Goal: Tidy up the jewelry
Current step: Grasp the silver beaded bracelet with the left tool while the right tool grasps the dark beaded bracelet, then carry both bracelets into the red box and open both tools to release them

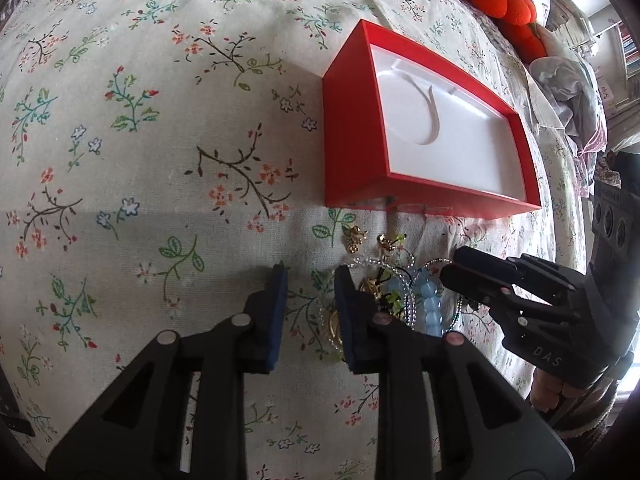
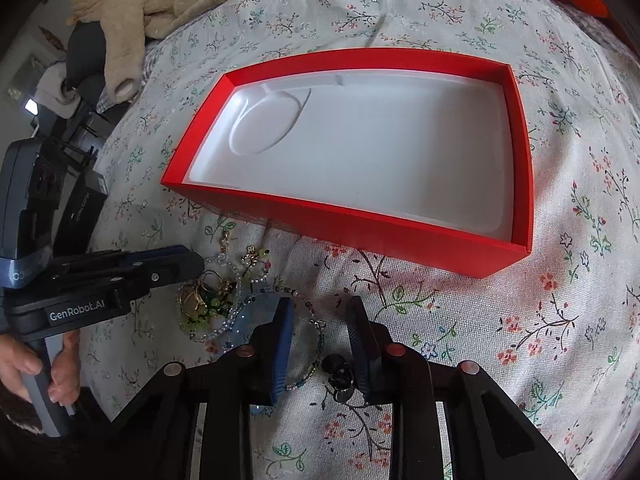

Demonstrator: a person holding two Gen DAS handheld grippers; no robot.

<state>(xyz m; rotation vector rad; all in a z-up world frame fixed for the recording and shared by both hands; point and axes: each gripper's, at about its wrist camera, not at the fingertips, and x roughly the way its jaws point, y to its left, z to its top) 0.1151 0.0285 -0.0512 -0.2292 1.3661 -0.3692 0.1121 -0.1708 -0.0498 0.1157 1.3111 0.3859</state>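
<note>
Jewelry pile (image 1: 396,292): light, tangle-prone strands, best pinched at one loop; left gripper (image 1: 310,280) and right gripper (image 2: 318,312) narrowly parted, pinching nothing.

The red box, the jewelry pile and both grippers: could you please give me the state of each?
Red box: lidless, white liner holds nothing, on the floral bedspread.
Jewelry pile: tangled on the cloth beside the box, none boxed yet.
Left gripper: jaws apart over bare cloth, nothing between them.
Right gripper: jaws apart around a thin beaded chain, not pressing it.
</note>
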